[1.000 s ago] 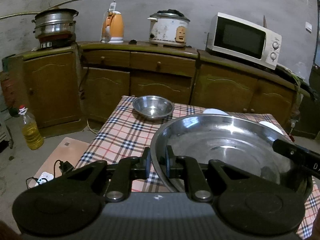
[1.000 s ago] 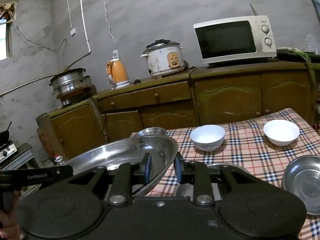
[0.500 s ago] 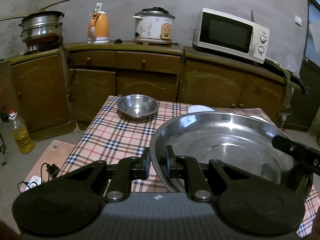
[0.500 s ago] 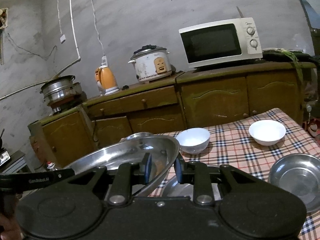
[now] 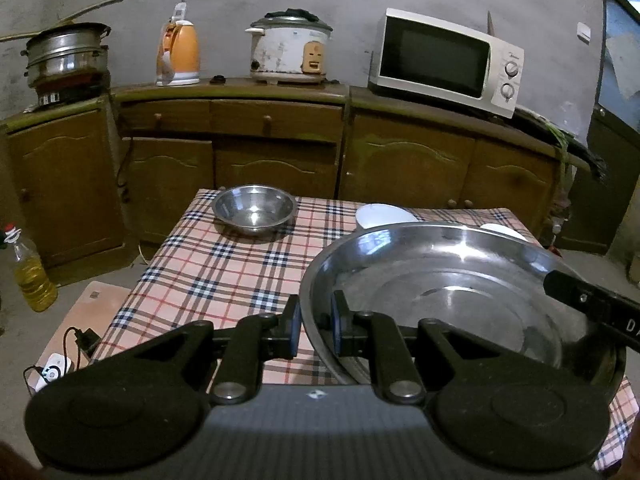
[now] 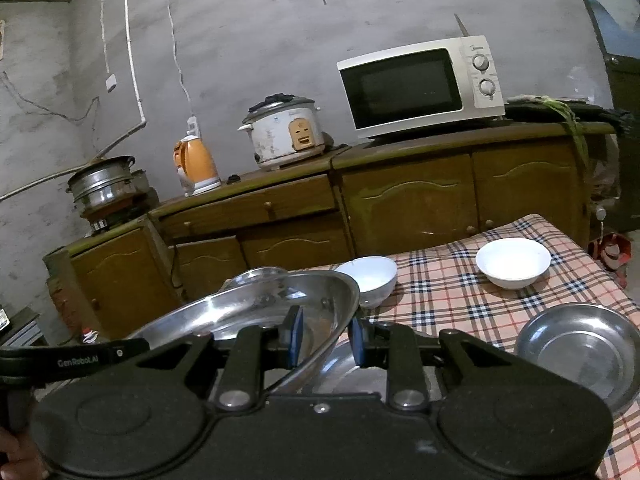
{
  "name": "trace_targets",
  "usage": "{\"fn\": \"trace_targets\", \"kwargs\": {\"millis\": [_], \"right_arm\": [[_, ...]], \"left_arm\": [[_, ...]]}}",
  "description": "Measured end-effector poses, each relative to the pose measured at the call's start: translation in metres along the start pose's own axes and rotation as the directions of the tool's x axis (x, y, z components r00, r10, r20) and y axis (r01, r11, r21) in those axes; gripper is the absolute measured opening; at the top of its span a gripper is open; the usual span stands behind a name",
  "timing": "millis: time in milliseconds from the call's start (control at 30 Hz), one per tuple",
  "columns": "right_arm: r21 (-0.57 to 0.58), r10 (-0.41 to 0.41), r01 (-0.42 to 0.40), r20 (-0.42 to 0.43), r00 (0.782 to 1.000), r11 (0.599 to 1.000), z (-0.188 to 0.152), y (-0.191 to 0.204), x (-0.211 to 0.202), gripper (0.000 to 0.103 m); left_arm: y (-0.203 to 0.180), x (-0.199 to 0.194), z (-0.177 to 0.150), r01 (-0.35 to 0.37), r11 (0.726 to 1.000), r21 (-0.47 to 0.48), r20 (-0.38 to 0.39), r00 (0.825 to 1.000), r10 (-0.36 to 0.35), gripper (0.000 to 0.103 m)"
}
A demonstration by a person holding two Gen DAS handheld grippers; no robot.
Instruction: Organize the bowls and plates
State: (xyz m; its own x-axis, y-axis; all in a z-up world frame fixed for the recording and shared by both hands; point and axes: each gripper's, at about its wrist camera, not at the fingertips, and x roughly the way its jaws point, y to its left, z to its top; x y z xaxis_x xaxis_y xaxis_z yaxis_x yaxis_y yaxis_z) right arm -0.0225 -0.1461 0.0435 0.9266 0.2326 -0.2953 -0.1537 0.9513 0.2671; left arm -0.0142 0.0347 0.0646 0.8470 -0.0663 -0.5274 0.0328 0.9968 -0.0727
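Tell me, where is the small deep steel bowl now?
In the left wrist view, the small deep steel bowl stands at the far left corner of the checked tablecloth, before the brown wooden cabinets.

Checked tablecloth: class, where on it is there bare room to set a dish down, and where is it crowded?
Free: the checked tablecloth between the small steel bowl and the big steel basin; also between the two white bowls. Crowded: the near right, where a steel plate sits beside the basin.

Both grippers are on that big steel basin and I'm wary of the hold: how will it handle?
The large steel basin looks rigid, so it shouldn't flex. Its polished rim may slip, since the left hand-held gripper pinches only the thin edge. Held tilted in the right wrist view, it might swing if one grip loosens.
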Motion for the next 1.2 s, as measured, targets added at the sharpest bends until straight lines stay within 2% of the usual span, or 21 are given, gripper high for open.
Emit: {"fn": "trace_targets", "kwargs": {"millis": [1200], "right_arm": [[0.067, -0.111, 0.11, 0.006, 0.994, 0.992, -0.006, -0.043, -0.008, 0.032]], "left_arm": [[-0.043, 0.028, -0.006, 0.074, 0.995, 0.06, -0.045, 0.996, -0.072, 0.016]]}}
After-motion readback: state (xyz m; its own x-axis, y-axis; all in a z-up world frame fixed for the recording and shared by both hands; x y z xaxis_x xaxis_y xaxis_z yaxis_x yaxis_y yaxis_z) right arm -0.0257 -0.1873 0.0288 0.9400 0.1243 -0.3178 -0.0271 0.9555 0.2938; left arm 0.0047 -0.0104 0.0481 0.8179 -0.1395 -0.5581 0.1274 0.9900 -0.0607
